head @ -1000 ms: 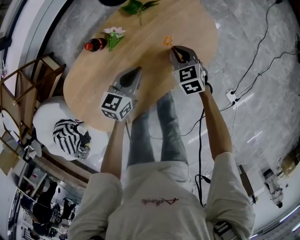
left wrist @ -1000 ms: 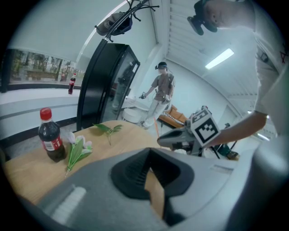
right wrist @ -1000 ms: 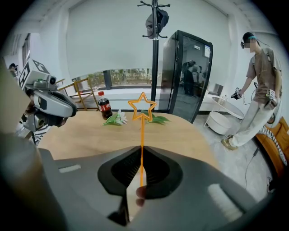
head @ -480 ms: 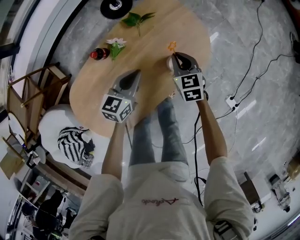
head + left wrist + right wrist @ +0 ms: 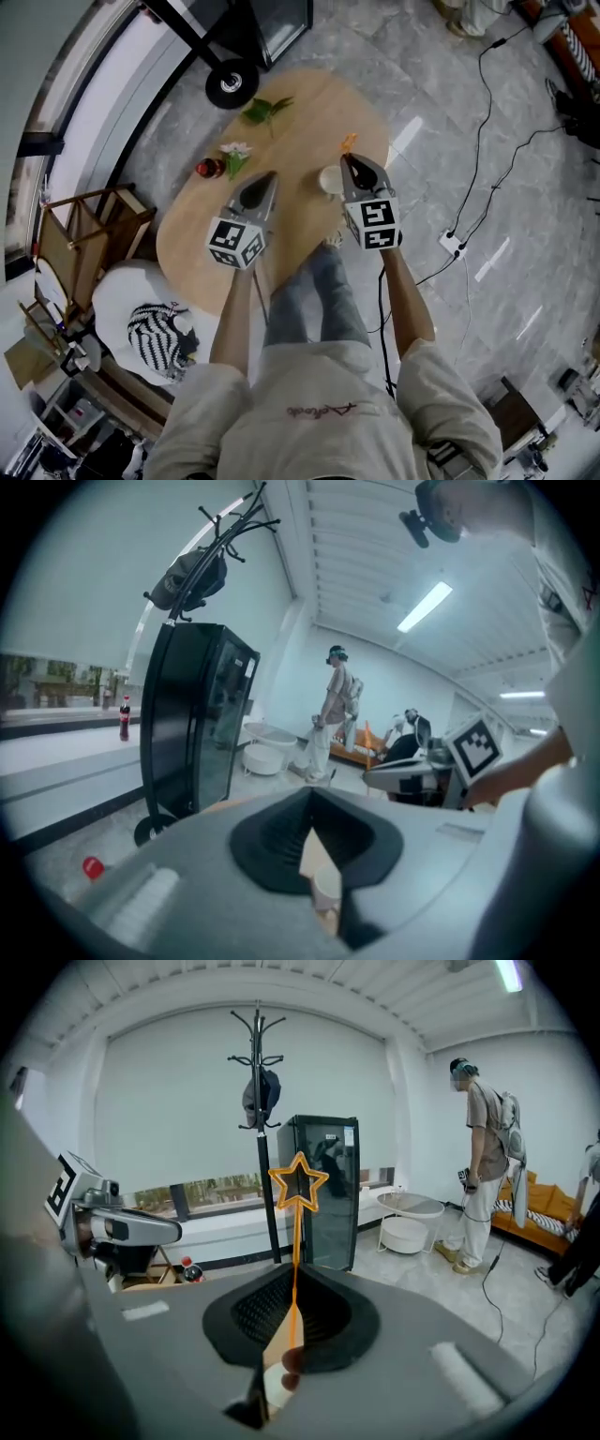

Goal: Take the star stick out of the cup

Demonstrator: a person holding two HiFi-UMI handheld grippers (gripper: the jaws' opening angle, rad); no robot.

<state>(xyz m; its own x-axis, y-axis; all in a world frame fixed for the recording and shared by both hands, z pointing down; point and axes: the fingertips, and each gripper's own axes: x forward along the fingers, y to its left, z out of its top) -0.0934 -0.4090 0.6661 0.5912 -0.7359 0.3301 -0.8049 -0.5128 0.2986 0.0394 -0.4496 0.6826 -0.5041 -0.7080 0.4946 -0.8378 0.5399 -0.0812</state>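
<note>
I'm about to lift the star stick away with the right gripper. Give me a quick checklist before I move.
1. Right gripper shut on the star stick: ok.
2. Stick upright, star on top: ok.
3. Stick's lower end clear of the cup: cannot tell, the gripper hides it.
4. Left gripper steadying the cup: not ok, it is apart from the cup and shut on nothing.
5. Bottle and flower away from the right gripper: ok.

Bright even light, glowing ceiling strip light (image 5: 424, 607), glare on floor (image 5: 405, 134), fisheye distortion, dark corners
</note>
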